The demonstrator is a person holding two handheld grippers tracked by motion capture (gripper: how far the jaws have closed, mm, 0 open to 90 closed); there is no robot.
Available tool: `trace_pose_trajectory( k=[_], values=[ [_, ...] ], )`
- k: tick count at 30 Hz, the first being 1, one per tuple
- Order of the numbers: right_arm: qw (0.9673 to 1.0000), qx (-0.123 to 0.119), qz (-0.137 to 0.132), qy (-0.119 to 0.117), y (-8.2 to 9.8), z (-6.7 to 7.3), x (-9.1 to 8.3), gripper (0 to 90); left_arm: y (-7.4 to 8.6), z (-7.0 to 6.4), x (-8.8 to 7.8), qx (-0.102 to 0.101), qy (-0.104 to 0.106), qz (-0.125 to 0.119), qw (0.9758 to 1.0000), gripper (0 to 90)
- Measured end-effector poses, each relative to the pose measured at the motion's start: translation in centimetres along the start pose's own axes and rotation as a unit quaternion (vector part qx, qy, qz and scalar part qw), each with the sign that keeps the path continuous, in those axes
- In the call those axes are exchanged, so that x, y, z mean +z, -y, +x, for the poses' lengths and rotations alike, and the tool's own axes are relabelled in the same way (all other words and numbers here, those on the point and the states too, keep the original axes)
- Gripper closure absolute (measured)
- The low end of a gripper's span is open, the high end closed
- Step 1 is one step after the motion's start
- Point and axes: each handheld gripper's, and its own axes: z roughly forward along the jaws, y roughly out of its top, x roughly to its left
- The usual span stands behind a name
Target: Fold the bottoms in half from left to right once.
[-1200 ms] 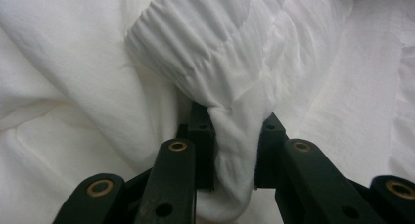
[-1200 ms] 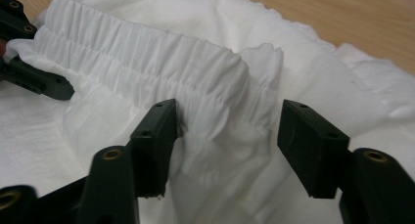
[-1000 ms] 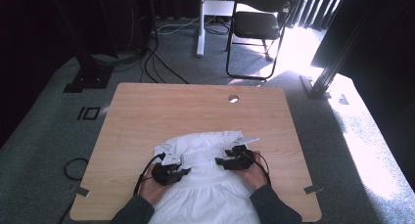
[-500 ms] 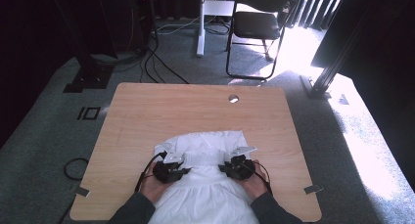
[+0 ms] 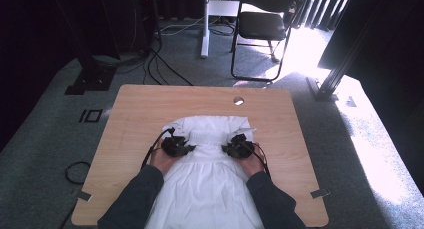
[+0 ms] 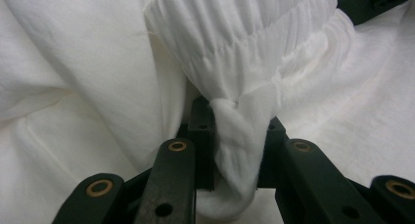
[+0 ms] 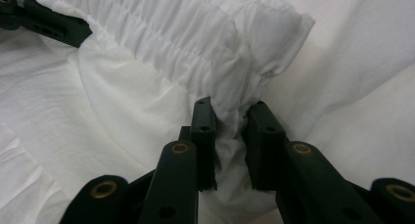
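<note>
A white garment (image 5: 210,189) with a gathered elastic band (image 5: 210,137) lies on the wooden table (image 5: 150,104), spread toward the near edge. My left gripper (image 5: 191,145) is shut on a bunched fold at the band's left end; up close (image 6: 237,121) the cloth is squeezed between its black jaws under the band (image 6: 244,33). My right gripper (image 5: 227,148) is shut on the band's right end, where its jaws have just been closing; they (image 7: 230,114) pinch cloth below the band (image 7: 186,43). Each gripper view catches the other gripper in a top corner (image 6: 372,1) (image 7: 39,18).
Bare wood lies beyond the garment and to both sides, with a round hole (image 5: 238,100) near the far edge. A black chair (image 5: 267,29) and floor cables (image 5: 165,64) are beyond the table. The person's sleeves (image 5: 140,199) come in over the near edge.
Both grippers have moved away from the person toward the far side of the table, carrying the band end of the garment with them. The garment's top edge now lies farther up the table.
</note>
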Motion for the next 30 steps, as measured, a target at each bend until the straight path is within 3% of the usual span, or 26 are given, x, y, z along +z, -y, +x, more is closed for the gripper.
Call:
trace_pose_trajectory(
  k=[7, 8, 12, 15, 16, 17, 18, 19, 20, 21, 22, 23, 24, 25, 26, 27, 28, 29, 30],
  values=[
    [0.9997, 0.001, 0.000, 0.025, -2.7, -1.9, 2.0, 76.1, -2.0, 2.0, 1.5, -0.025, -0.022, 0.005, 0.9994, 76.6],
    [0.9993, 0.003, 0.004, 0.038, -3.5, -2.2, 2.6, 76.0, -2.5, 2.4, 1.8, -0.029, -0.028, 0.011, 0.9991, 76.5],
    [0.9985, 0.014, 0.005, 0.052, -4.9, -2.8, 3.6, 76.1, -4.2, 3.3, 2.6, -0.046, -0.058, 0.039, 0.9965, 76.4],
    [0.9986, 0.020, 0.005, 0.048, -5.4, -3.1, 3.7, 76.7, -4.4, 3.3, 2.4, -0.052, -0.058, 0.034, 0.9964, 77.8],
    [0.9986, 0.036, -0.011, 0.038, -5.8, -3.4, 3.0, 76.8, -4.5, 3.4, 2.0, -0.054, -0.055, 0.027, 0.9967, 78.1],
    [0.9986, 0.036, -0.011, 0.038, -5.8, -3.4, 3.0, 76.8, -4.6, 3.4, 1.4, -0.058, -0.050, 0.014, 0.9970, 78.1],
    [0.9984, 0.034, -0.038, 0.026, -6.3, -3.3, 1.6, 76.8, -5.0, 3.3, 0.1, -0.058, -0.044, -0.009, 0.9973, 78.3],
    [0.9984, 0.034, -0.038, 0.026, -6.3, -3.3, 1.6, 76.8, -5.0, 3.3, 0.1, -0.058, -0.044, -0.009, 0.9973, 78.4],
    [0.9977, 0.014, -0.065, 0.018, -6.9, -3.0, -0.1, 76.7, -5.7, 2.9, -1.8, -0.056, -0.040, -0.042, 0.9968, 78.6],
    [0.9971, 0.008, -0.073, 0.017, -7.2, -2.8, -0.8, 76.7, -5.7, 2.9, -1.8, -0.056, -0.040, -0.042, 0.9968, 78.7],
    [0.9960, -0.003, -0.088, 0.015, -7.7, -2.5, -2.1, 76.7, -6.4, 2.1, -4.1, -0.040, -0.038, -0.076, 0.9956, 78.8],
    [0.9960, -0.003, -0.088, 0.015, -7.7, -2.5, -2.1, 76.7, -6.4, 2.1, -4.1, -0.040, -0.038, -0.076, 0.9956, 78.8],
    [0.9931, -0.020, -0.116, 0.010, -8.6, -1.7, -4.4, 76.8, -7.2, 0.9, -6.6, -0.022, -0.039, -0.103, 0.9937, 78.8],
    [0.9931, -0.020, -0.116, 0.010, -8.6, -1.7, -4.4, 76.8, -7.2, 0.9, -6.6, -0.022, -0.039, -0.103, 0.9937, 78.8],
    [0.9894, -0.036, -0.140, 0.004, -9.2, -0.9, -6.7, 76.8, -7.6, 0.1, -8.5, -0.013, -0.033, -0.125, 0.9915, 78.8],
    [0.9894, -0.036, -0.140, 0.004, -9.2, -0.9, -6.7, 76.8, -7.6, 0.1, -8.5, -0.013, -0.033, -0.125, 0.9915, 78.8],
    [0.9854, -0.056, -0.161, -0.001, -9.4, 0.1, -9.0, 76.8, -7.8, -1.0, -10.4, -0.006, -0.025, -0.142, 0.9895, 78.8],
    [0.9854, -0.056, -0.161, -0.001, -9.4, 0.1, -9.0, 76.8, -7.8, -1.0, -10.4, -0.006, -0.025, -0.142, 0.9895, 78.8],
    [0.9822, -0.072, -0.174, -0.003, -9.2, 1.1, -10.9, 76.7, -7.6, -2.4, -12.0, 0.004, -0.016, -0.154, 0.9880, 78.8]
  ],
)
